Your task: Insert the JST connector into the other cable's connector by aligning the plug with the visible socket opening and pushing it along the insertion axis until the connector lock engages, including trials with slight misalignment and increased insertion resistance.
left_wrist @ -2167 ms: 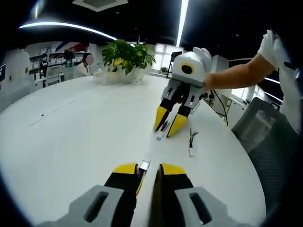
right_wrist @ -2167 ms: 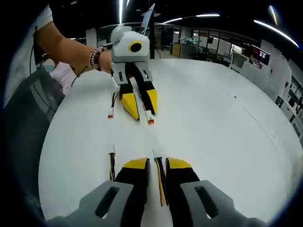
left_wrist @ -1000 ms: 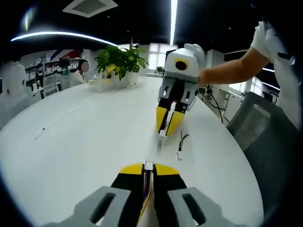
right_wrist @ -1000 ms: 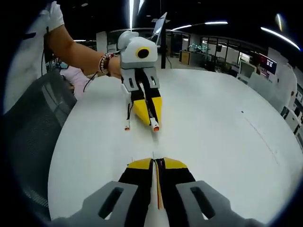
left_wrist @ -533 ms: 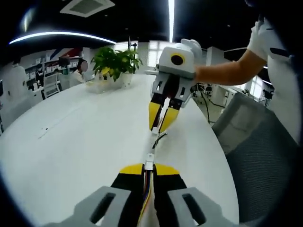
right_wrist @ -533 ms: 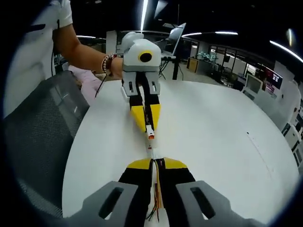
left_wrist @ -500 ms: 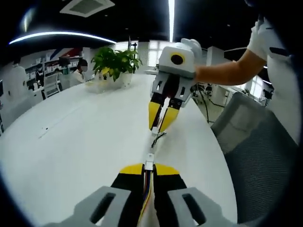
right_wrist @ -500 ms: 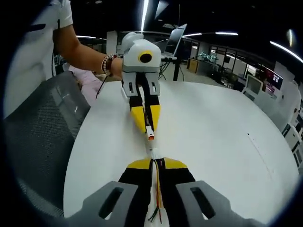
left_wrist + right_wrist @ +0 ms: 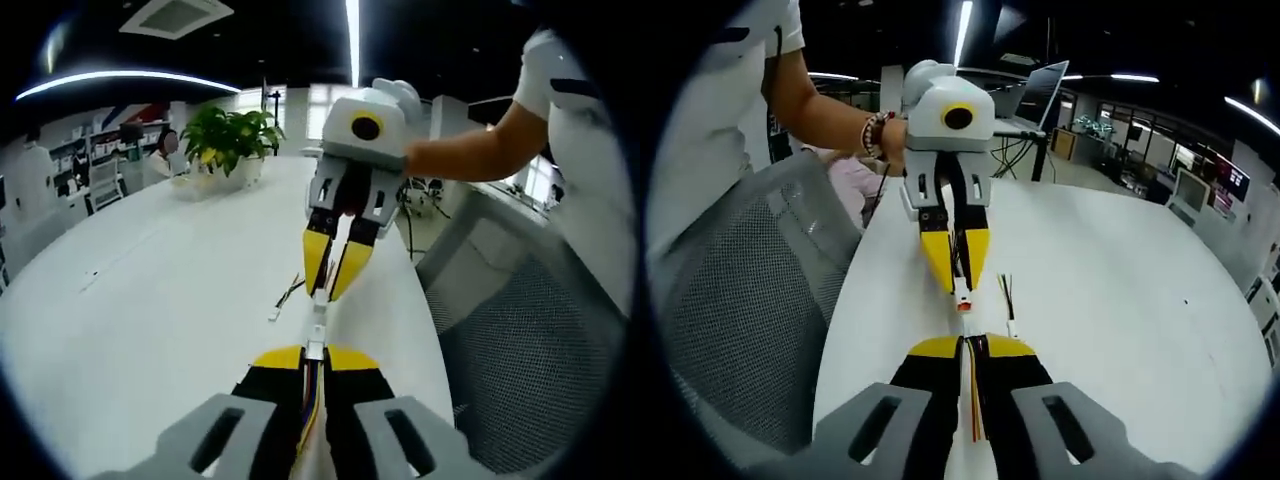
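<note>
Facing each other tip to tip above the table (image 9: pixel 150 300), the two grippers are brought onto one axis so the connectors can meet. The left gripper (image 9: pixel 313 357) is clenched on its plug (image 9: pixel 315 334); the right gripper (image 9: pixel 972 344) is clenched on its cable (image 9: pixel 973 400). A spare cable (image 9: pixel 1007 300) lies beside them.

Desk (image 9: pixel 150 290): smooth matt white. Chair back (image 9: pixel 735 310): grey woven mesh. Right hand-held gripper (image 9: pixel 335 283): glossy white plastic shell, yellow plastic tips.
</note>
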Action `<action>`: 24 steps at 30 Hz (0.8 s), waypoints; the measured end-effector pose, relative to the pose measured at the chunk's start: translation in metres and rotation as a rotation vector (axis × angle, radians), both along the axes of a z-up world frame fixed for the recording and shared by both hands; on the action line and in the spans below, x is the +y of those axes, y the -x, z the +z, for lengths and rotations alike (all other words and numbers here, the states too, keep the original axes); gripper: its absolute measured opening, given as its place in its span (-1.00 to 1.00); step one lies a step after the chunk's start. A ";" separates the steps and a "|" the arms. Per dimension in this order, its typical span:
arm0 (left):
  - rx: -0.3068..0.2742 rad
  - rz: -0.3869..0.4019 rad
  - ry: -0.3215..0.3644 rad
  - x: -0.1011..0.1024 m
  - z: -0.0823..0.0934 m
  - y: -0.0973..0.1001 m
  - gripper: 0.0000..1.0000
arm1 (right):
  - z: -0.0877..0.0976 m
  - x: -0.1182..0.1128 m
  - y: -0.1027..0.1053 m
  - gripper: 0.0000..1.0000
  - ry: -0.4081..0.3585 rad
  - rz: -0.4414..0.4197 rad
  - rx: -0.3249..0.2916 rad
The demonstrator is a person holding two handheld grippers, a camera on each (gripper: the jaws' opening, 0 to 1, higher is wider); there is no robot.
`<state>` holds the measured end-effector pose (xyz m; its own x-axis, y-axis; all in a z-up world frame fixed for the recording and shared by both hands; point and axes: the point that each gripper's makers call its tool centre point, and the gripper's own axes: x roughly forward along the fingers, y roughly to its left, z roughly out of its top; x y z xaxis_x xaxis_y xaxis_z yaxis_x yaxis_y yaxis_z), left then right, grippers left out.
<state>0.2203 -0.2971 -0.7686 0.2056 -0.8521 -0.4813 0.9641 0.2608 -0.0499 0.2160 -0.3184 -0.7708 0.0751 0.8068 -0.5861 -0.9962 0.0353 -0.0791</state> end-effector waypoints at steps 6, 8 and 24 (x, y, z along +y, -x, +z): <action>-0.011 -0.017 0.002 -0.008 0.003 0.014 -1.00 | -0.002 0.003 0.013 -0.92 0.013 0.015 -0.001; -0.016 -0.014 0.000 -0.007 0.002 0.015 -1.00 | -0.003 0.004 0.016 -0.92 0.012 0.015 0.003; 0.000 -0.029 -0.027 -0.009 -0.015 0.029 -1.00 | -0.018 0.002 0.032 -0.92 0.038 0.009 0.032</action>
<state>0.1914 -0.3060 -0.7832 0.1810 -0.8444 -0.5042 0.9713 0.2341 -0.0433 0.1844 -0.3161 -0.7892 0.0489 0.7846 -0.6180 -0.9985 0.0242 -0.0483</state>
